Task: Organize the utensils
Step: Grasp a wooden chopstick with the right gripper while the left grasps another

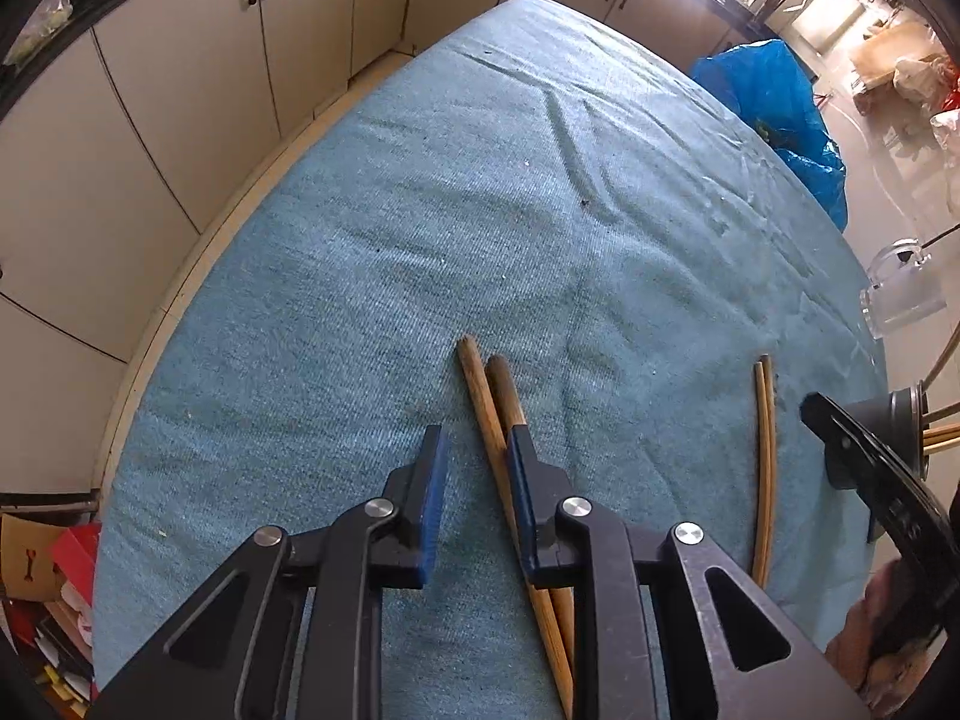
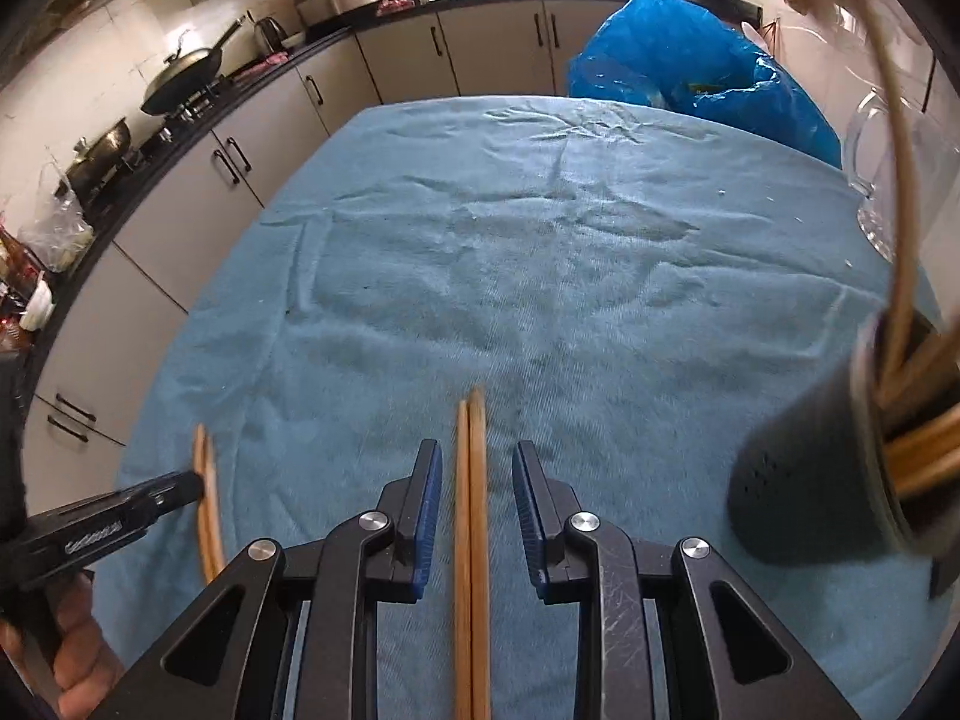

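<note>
Chopsticks are what we are sorting, and two loose pairs lie flat on the blue cloth (image 2: 540, 240) that covers the table, near the edge closest to us. The paler pair (image 2: 471, 480) lies lengthwise between the fingers of the right gripper (image 2: 475, 462). Its jaws are spread a little, with a gap on each side of the sticks, so nothing is pinched yet. We judge it lined up this way so that closing would catch both sticks together. The darker pair (image 1: 489, 402) lies at a slant under the left gripper (image 1: 474, 456). Its jaws also stand narrowly apart and hold nothing. The sticks run under its right-hand finger rather than cleanly through the gap, so we think this side needs shifting or turning before it can close on them. The two pairs are well apart, each with its own gripper, which keeps the tools from crowding each other. To the right stands a dark holder (image 2: 804, 480) that already has several sticks in it, and we take it as the likely place for these pairs. Whether it is upright or leaning we cannot tell at the edge of the lens. The long sticks poking out of it could get in the way of dropping more in. Further back on that side are a glass jug (image 2: 882, 180) and a blue bag (image 2: 690, 60), with cabinets (image 2: 240, 156) beyond the cloth.
</note>
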